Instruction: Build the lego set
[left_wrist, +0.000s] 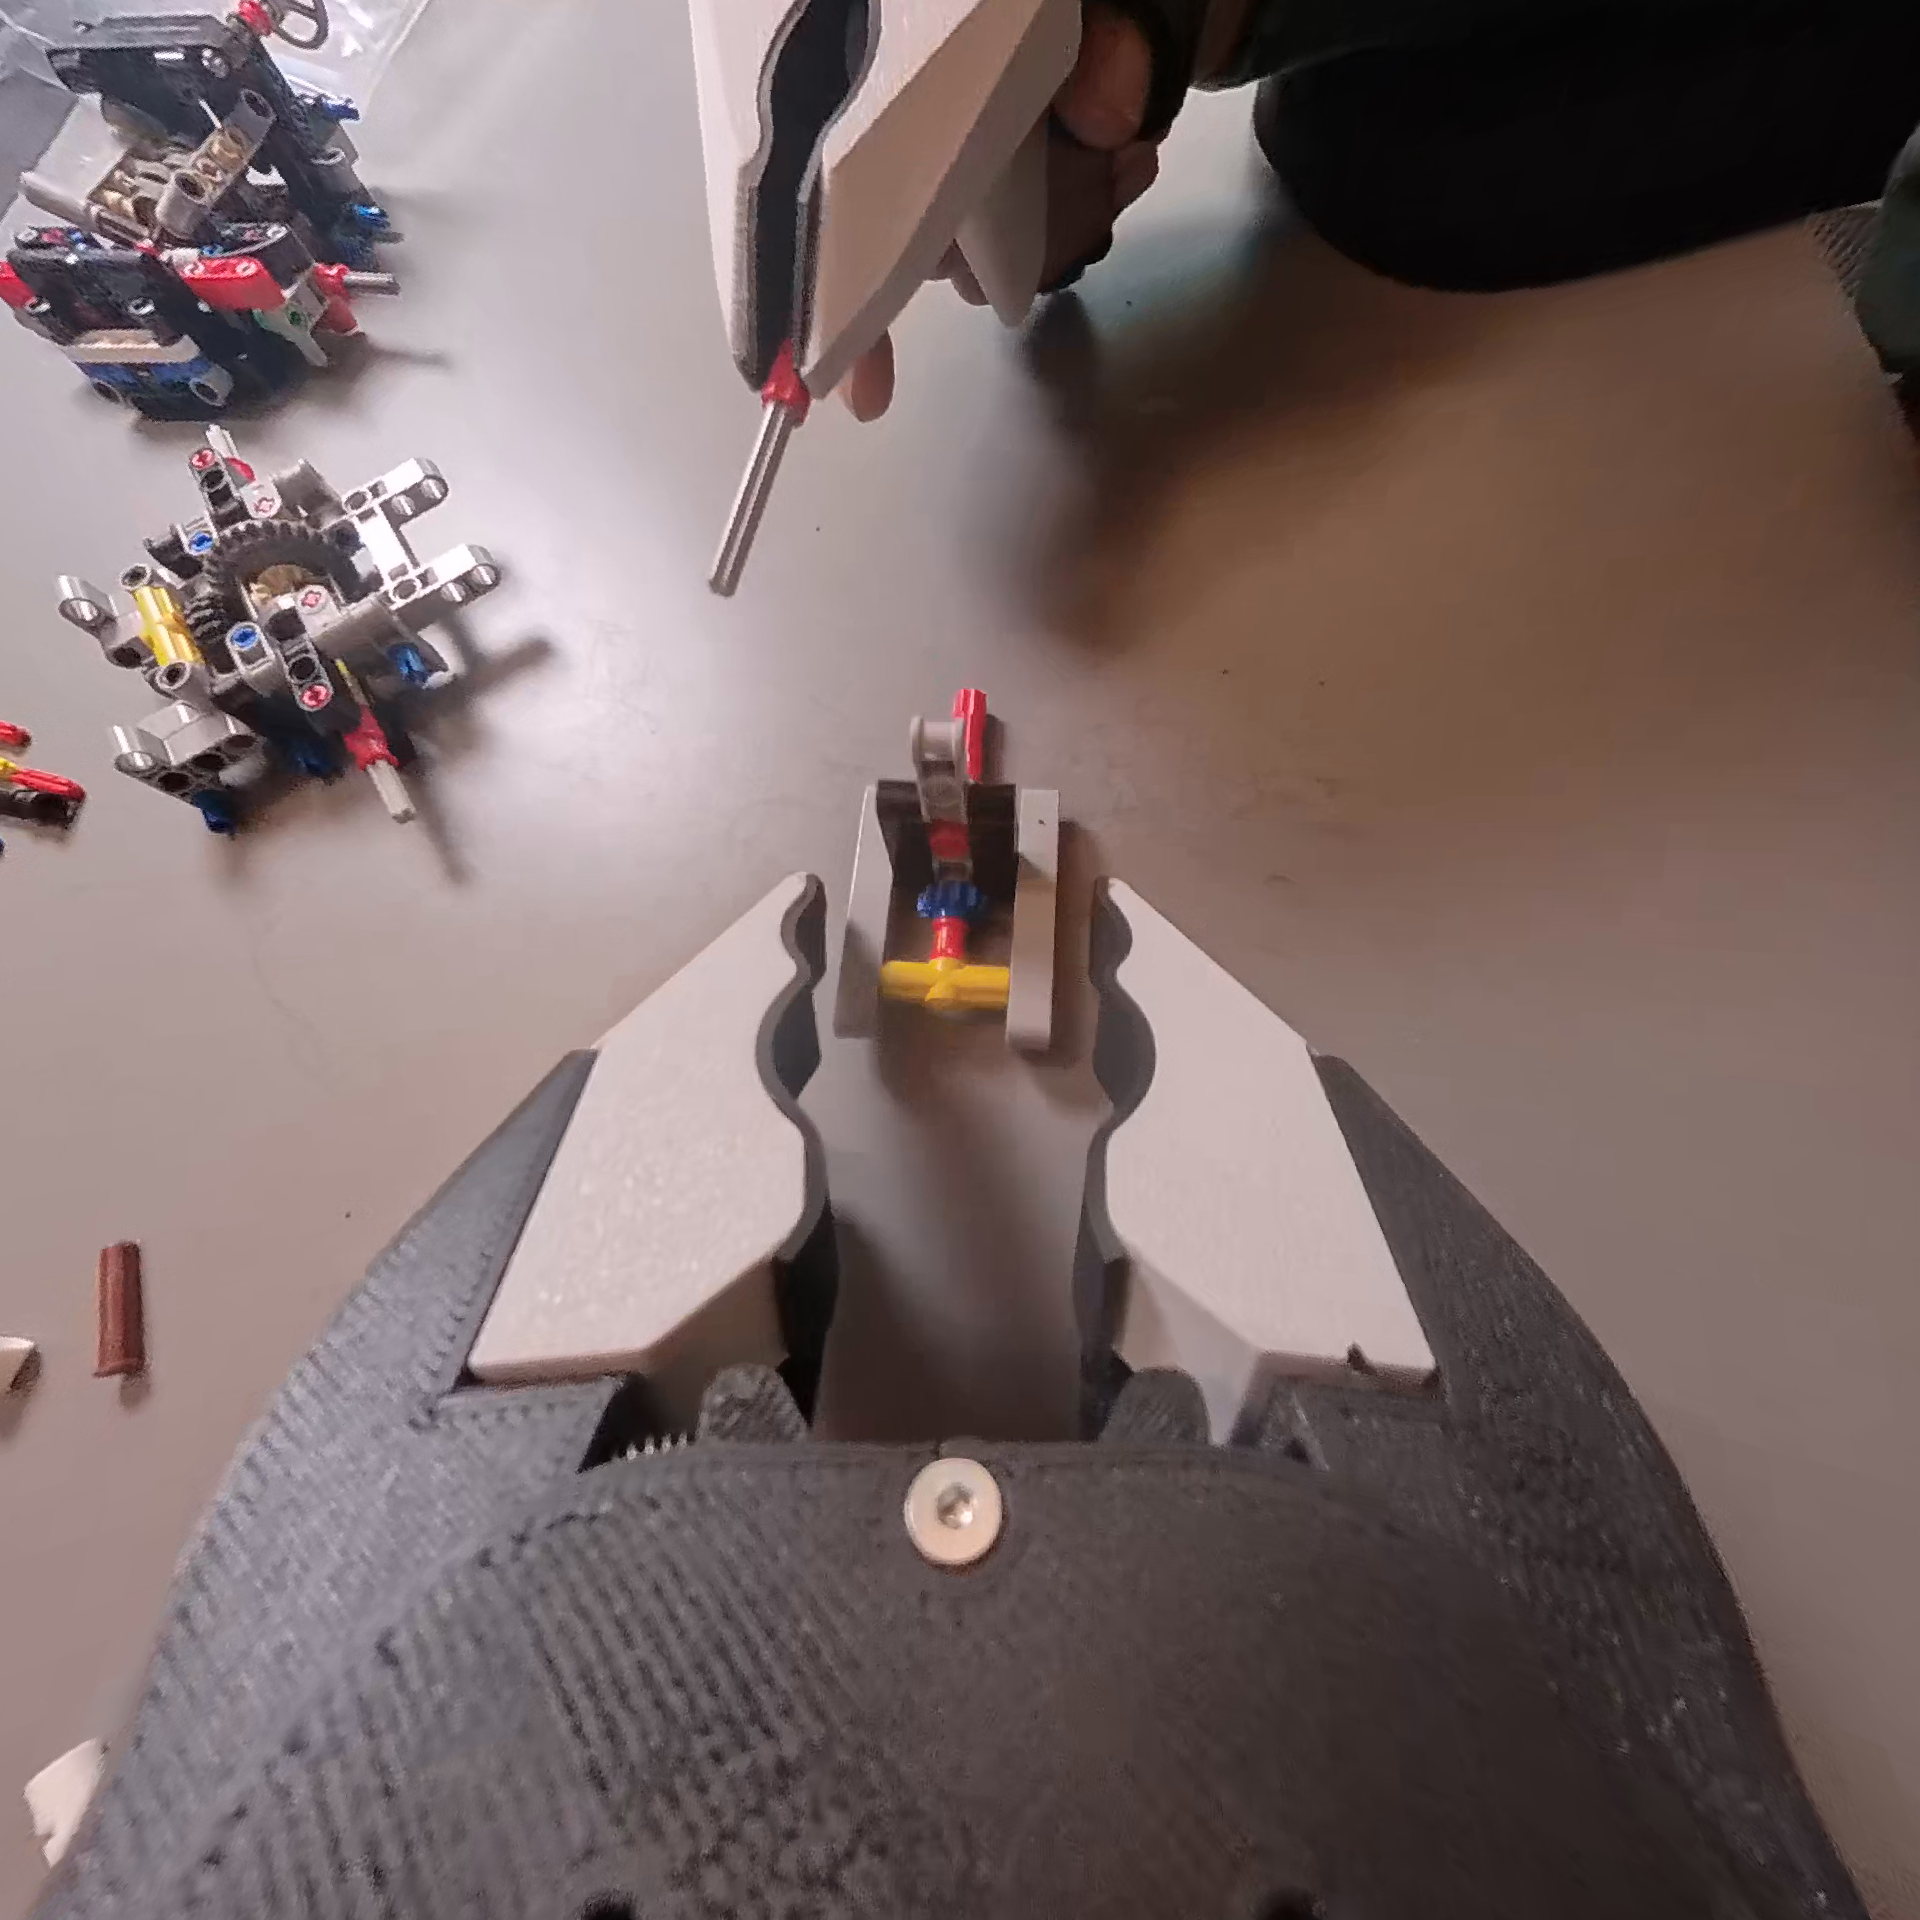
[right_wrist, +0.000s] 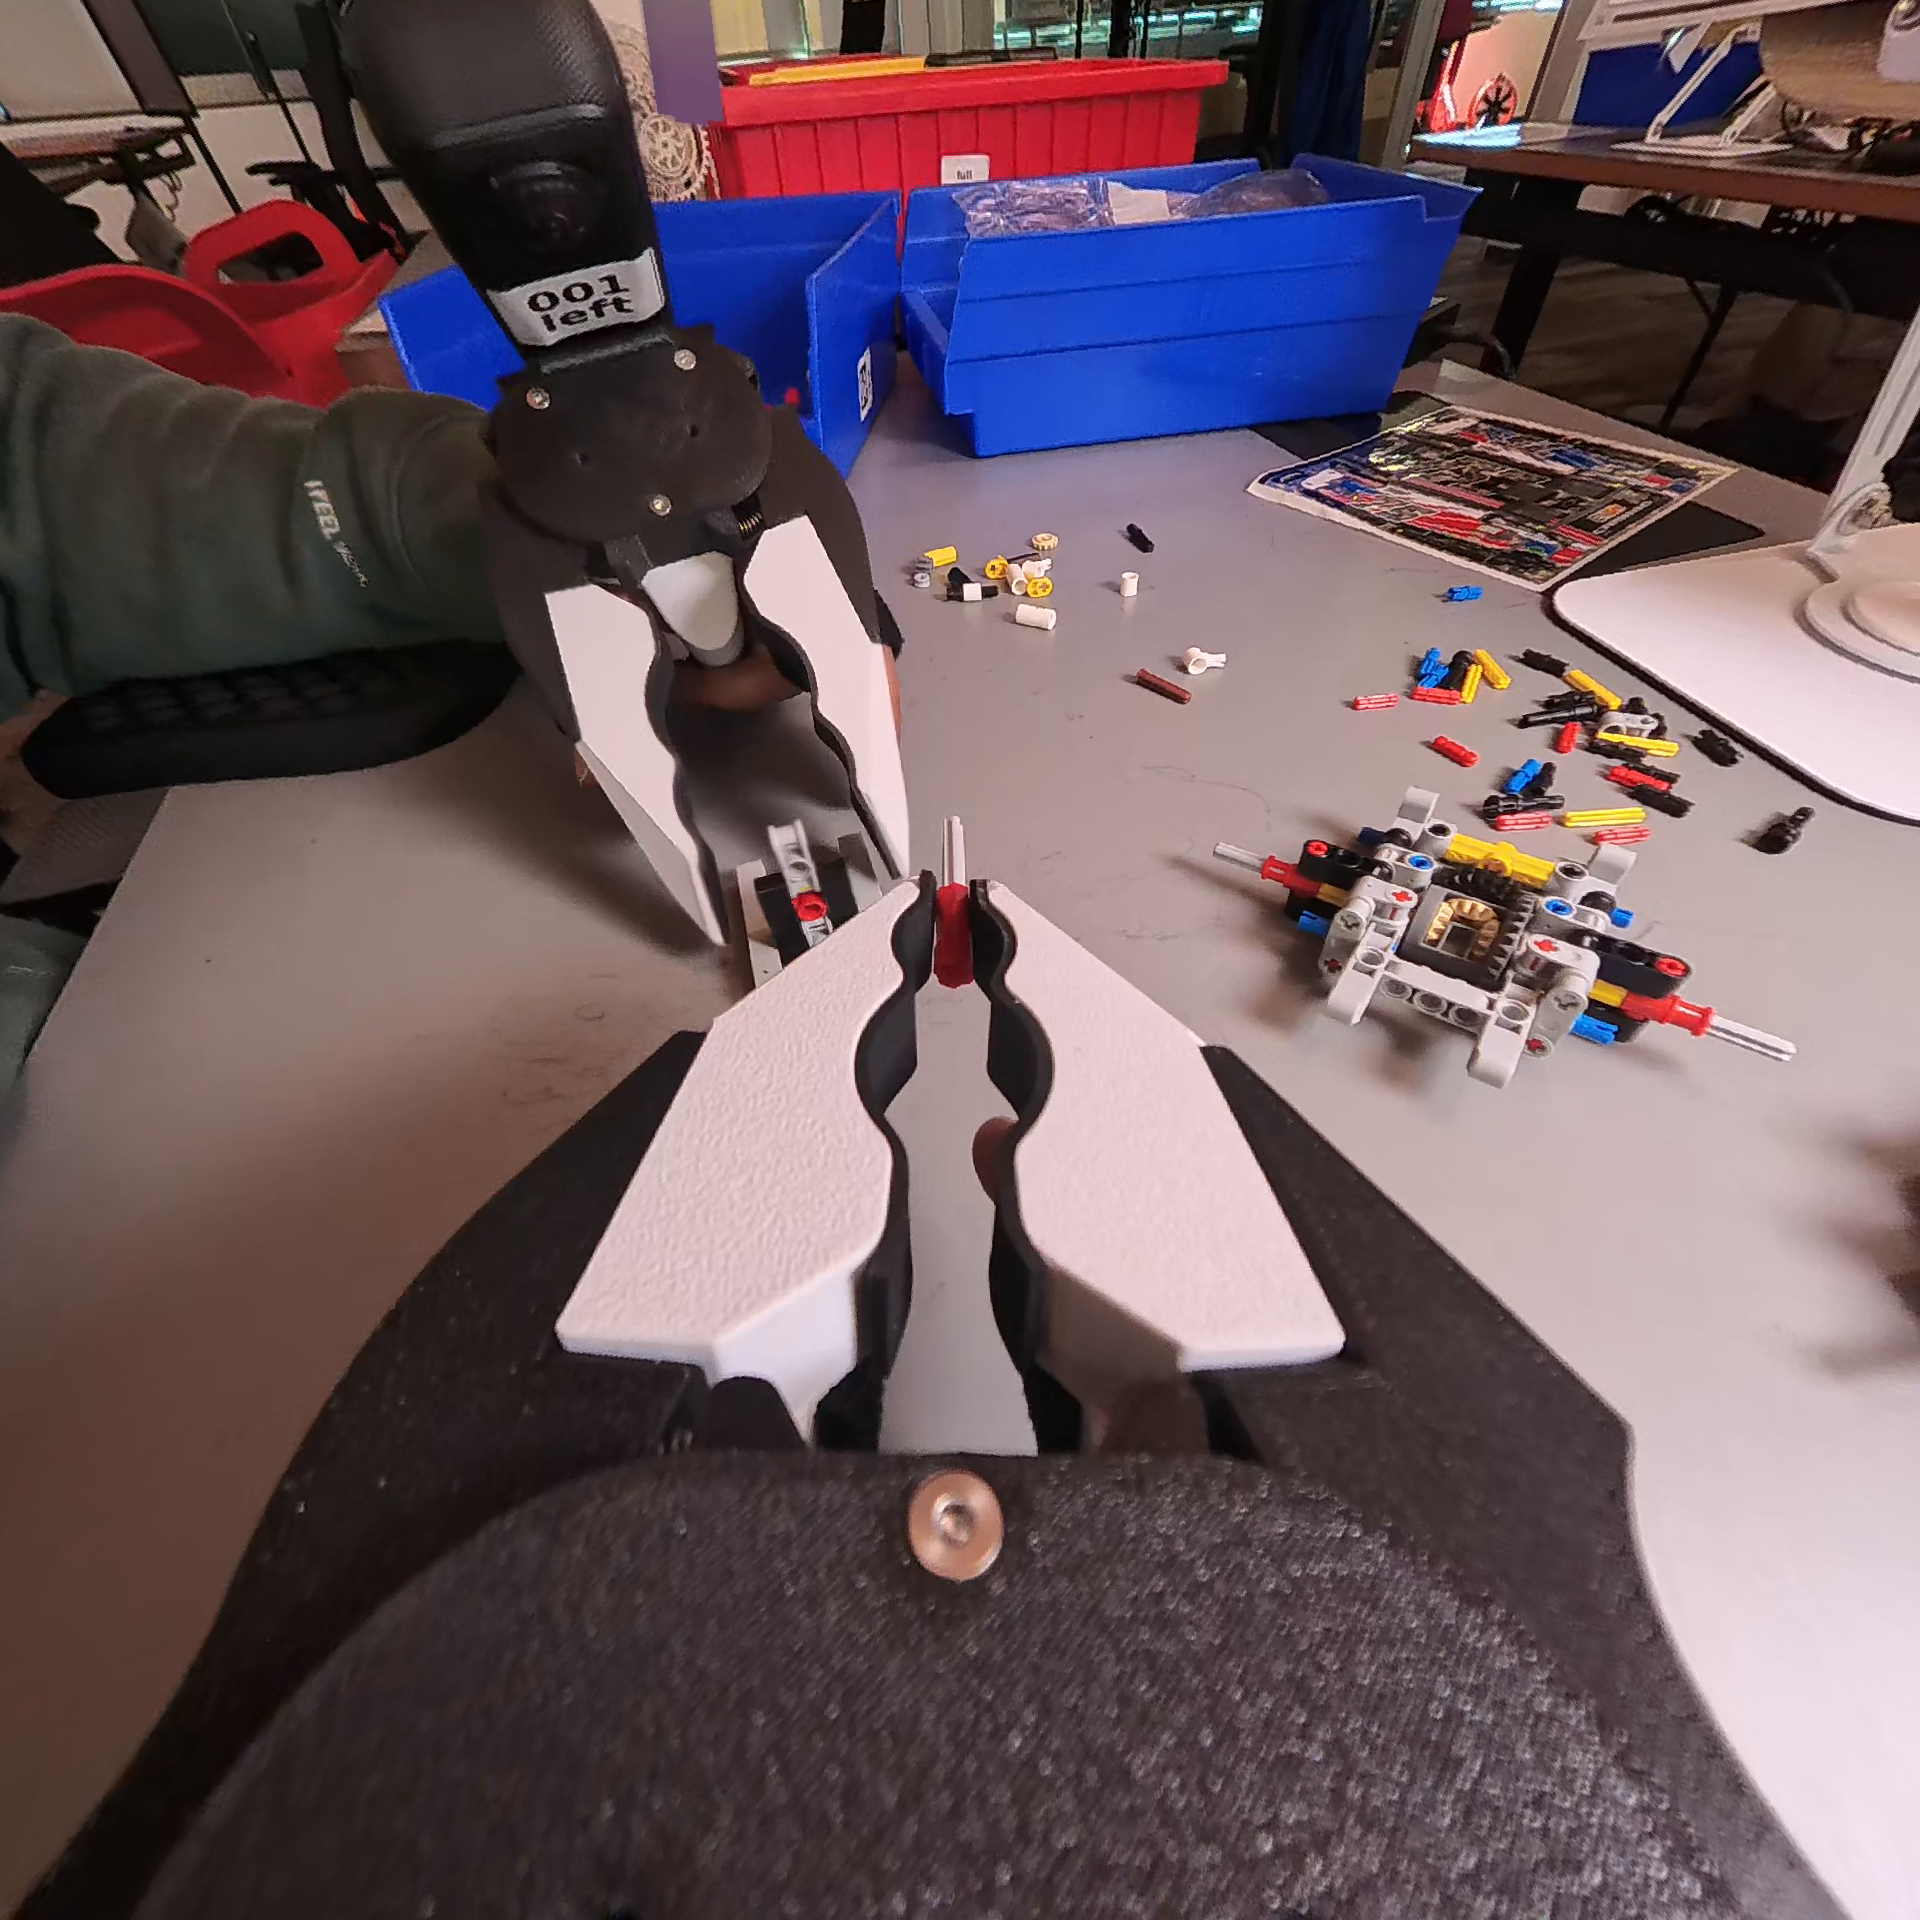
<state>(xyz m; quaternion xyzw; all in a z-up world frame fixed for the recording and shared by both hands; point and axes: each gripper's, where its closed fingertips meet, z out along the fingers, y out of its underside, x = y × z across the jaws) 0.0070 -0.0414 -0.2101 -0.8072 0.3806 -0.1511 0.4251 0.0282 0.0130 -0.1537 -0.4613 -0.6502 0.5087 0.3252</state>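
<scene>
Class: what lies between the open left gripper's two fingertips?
In the left wrist view, a small grey-and-black frame with a yellow, red and blue axle stands between them, untouched.

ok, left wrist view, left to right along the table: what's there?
Brown pin → gear assembly of grey beams → grey axle with red bush clamped in the right gripper → small grey-and-black frame with yellow crosspiece between the open left gripper fingertips.

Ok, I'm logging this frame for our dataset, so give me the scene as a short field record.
left gripper: open, straddling a small grey-and-black brick frame without pressing it
frame contents: yellow cross piece, blue gear
right gripper: shut on a red bush with grey axle
surface: grey table
nearby: gear assembly
</scene>
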